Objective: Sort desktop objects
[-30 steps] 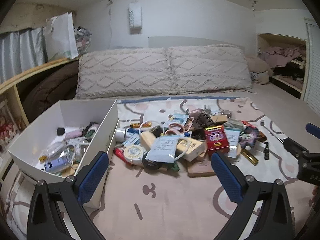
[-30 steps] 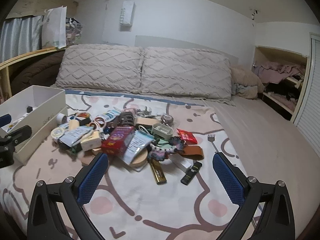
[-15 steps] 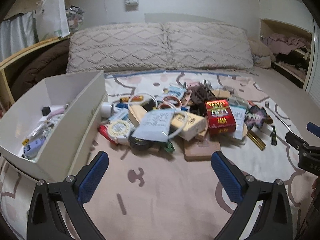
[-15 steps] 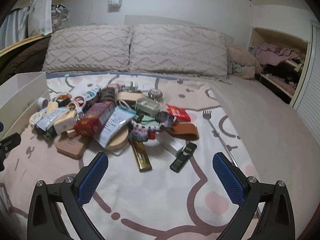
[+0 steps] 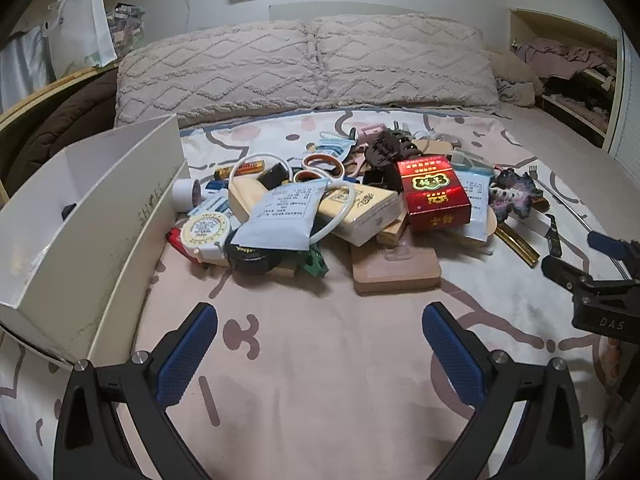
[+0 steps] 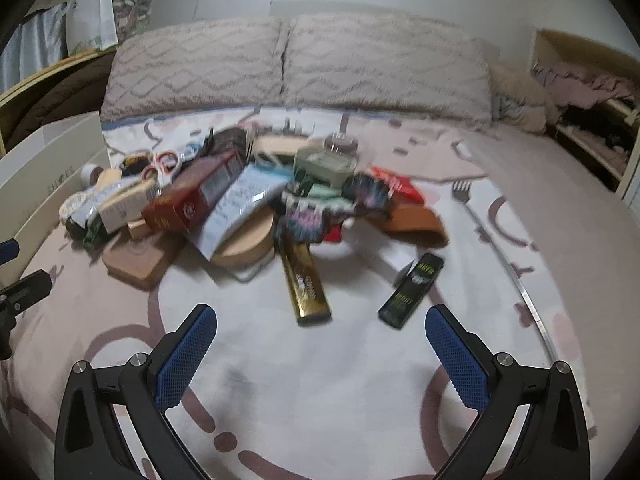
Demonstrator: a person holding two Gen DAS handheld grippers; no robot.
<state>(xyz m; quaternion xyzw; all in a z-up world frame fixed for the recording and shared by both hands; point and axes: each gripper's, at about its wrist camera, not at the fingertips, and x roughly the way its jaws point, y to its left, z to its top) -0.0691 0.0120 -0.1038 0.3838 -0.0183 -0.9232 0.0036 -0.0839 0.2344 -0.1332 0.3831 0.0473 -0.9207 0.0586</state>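
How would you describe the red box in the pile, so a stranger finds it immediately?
Look at the pile of small objects on the bed, right of the white box. On top, toward the right, lies the red box, the only glossy red carton with gold characters.

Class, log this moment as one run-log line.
left tongs: open, empty | right tongs: open, empty | pile: on bed, untouched | box: left of pile

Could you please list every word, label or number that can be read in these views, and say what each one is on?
"SHOES": side wall of the white box.
"DAS": body of the right hand-held gripper, cut off at the frame edge.
Gold characters on the red box: too small to read.
Print on the white pouch, round tin, gold bar and black bar: too small or blurred.
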